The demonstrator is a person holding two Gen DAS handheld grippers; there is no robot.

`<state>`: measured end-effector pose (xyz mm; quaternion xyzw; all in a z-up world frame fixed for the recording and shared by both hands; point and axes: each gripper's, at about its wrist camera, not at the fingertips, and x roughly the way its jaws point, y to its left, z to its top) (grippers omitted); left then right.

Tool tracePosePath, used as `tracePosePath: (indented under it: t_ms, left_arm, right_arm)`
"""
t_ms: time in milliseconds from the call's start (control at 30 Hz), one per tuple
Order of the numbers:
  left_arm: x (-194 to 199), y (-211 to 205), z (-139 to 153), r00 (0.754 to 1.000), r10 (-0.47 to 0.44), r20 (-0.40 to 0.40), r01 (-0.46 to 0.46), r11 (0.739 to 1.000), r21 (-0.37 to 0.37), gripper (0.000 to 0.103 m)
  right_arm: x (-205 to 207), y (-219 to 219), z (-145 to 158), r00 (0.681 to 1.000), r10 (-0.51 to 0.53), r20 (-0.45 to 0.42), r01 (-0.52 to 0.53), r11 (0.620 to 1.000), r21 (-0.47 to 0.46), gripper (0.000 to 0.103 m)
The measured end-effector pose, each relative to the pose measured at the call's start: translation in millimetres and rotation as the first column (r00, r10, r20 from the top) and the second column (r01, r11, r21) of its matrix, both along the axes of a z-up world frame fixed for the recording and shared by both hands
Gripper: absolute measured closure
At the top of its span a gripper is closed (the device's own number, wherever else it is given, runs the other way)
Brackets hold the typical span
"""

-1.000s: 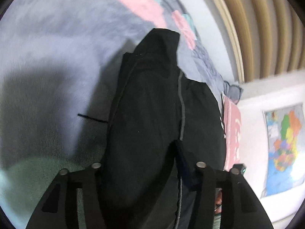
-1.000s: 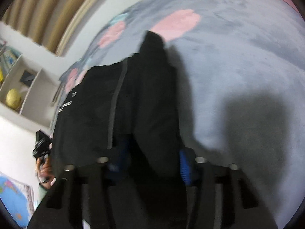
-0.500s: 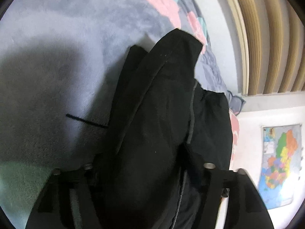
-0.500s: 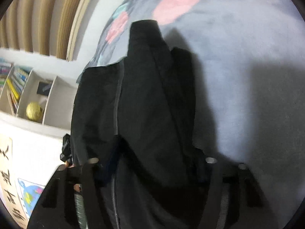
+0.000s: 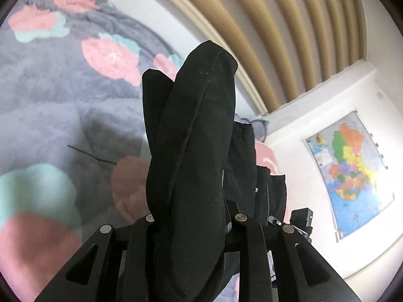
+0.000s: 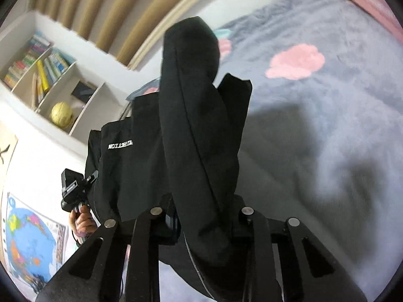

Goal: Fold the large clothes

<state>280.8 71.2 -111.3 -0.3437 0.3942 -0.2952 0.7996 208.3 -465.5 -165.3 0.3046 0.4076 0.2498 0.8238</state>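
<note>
A large black garment (image 5: 194, 151) hangs bunched between both grippers, lifted above the grey bedspread (image 5: 50, 100). My left gripper (image 5: 191, 224) is shut on one thick fold of it; the cloth hides the fingertips. My right gripper (image 6: 201, 216) is shut on another fold of the same black garment (image 6: 191, 130), which shows small white lettering (image 6: 121, 145) on its left panel. In the right wrist view the left gripper's body (image 6: 73, 188) and the hand holding it show at the left, beside the hanging cloth.
The bedspread (image 6: 314, 125) is fluffy grey with pink and teal cloud shapes. A thin black thread (image 5: 90, 154) lies on it. A wall map (image 5: 350, 171) hangs on the white wall. A shelf (image 6: 45, 75) holds books and a yellow ball. A slatted wooden headboard (image 5: 289, 25) is behind.
Both grippers have risen and tilted up with the garment; the view swung from the bedspread toward the headboard and wall. The cloth now hangs clear of the bed.
</note>
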Motion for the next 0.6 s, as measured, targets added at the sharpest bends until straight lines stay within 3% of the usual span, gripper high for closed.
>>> tracePosePath:
  t_ms: [100, 167, 200, 267, 300, 333, 400, 467, 500, 533, 600]
  left_arm:
    - [-40, 13, 18, 1.000, -0.006, 0.001, 0.006, 1.000, -0.006, 0.078]
    - [-63, 18, 21, 1.000, -0.010, -0.006, 0.010, 1.000, -0.012, 0.078]
    - [-78, 20, 17, 1.000, -0.017, -0.024, 0.017, 1.000, -0.020, 0.078]
    - [-94, 21, 1, 0.997, -0.015, -0.081, 0.016, 1.000, 0.015, 0.078]
    - [-101, 21, -15, 0.993, 0.001, -0.122, 0.005, 0.999, 0.049, 0.078]
    - [-106, 27, -34, 0.989, 0.040, -0.144, -0.028, 0.996, 0.086, 0.077]
    - [-106, 50, -67, 0.974, 0.124, -0.190, -0.105, 0.988, 0.111, 0.076]
    - [-97, 83, -116, 0.942, 0.146, -0.301, -0.150, 0.989, 0.010, 0.074]
    - [-96, 90, -129, 0.934, 0.137, -0.328, -0.157, 0.987, -0.034, 0.073]
    - [-96, 94, -136, 0.936, 0.129, -0.328, -0.157, 0.986, -0.061, 0.072]
    - [-97, 92, -131, 0.950, 0.118, -0.289, -0.128, 0.992, -0.015, 0.070]
  right_arm:
    - [-32, 6, 16, 1.000, 0.007, 0.015, -0.007, 0.999, -0.034, 0.074]
    - [-54, 14, 31, 0.998, 0.037, 0.049, -0.039, 0.999, 0.030, 0.079]
    - [-65, 16, 34, 0.998, 0.031, 0.048, -0.031, 1.000, -0.005, 0.079]
    - [-69, 32, 32, 1.000, 0.017, -0.007, -0.017, 0.993, -0.119, 0.079]
    - [-69, 35, 24, 0.999, 0.028, -0.029, -0.032, 0.992, -0.123, 0.079]
    - [-67, 39, 10, 0.998, 0.027, -0.061, -0.035, 0.991, -0.133, 0.076]
    - [-65, 38, -11, 0.997, -0.029, -0.065, 0.012, 0.970, -0.243, 0.073]
    - [-60, 30, -28, 0.995, -0.070, -0.071, 0.047, 0.959, -0.280, 0.051]
    - [-56, 24, -36, 0.993, -0.077, -0.086, 0.052, 0.963, -0.264, 0.044]
    - [-52, 18, -44, 0.992, -0.079, -0.102, 0.053, 0.970, -0.238, 0.030]
    - [-45, 6, -57, 0.990, -0.082, -0.113, 0.060, 0.980, -0.190, 0.022]
